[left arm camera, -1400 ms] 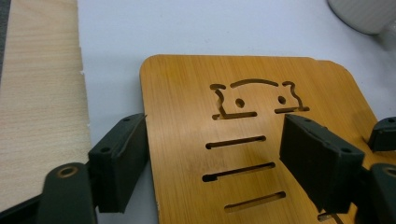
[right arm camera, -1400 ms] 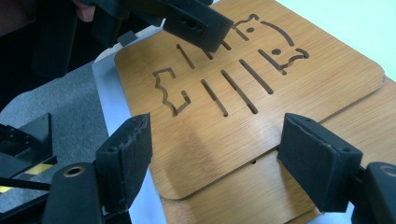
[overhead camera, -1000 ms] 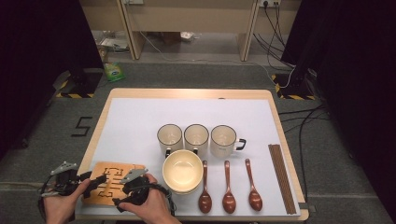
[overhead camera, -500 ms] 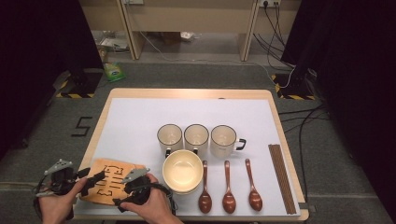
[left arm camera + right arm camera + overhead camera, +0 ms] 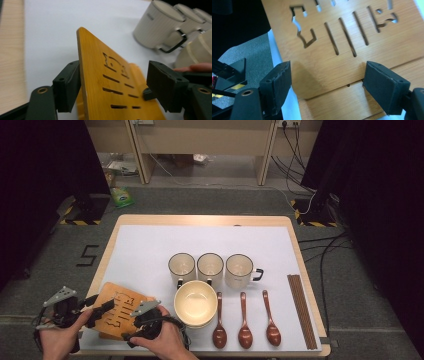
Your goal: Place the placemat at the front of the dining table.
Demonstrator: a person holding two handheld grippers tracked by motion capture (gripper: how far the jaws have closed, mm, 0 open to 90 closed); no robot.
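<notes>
At the table's near left corner the wooden trivet [image 5: 121,314] tilts up off a second board beneath it – the left gripper [image 5: 97,308] straddles its raised edge with jaws spread, while the right gripper [image 5: 137,330] hangs released over its face.

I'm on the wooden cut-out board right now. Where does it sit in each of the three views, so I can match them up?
High view: the wooden board lies at the table's near left corner, between the left gripper and the right gripper.
Left gripper view: its top leaf rises tilted between the two jaws.
Right gripper view: it spans the upper frame, above the jaws.
Shared landmark: the slot cut-outs in the board.
</notes>
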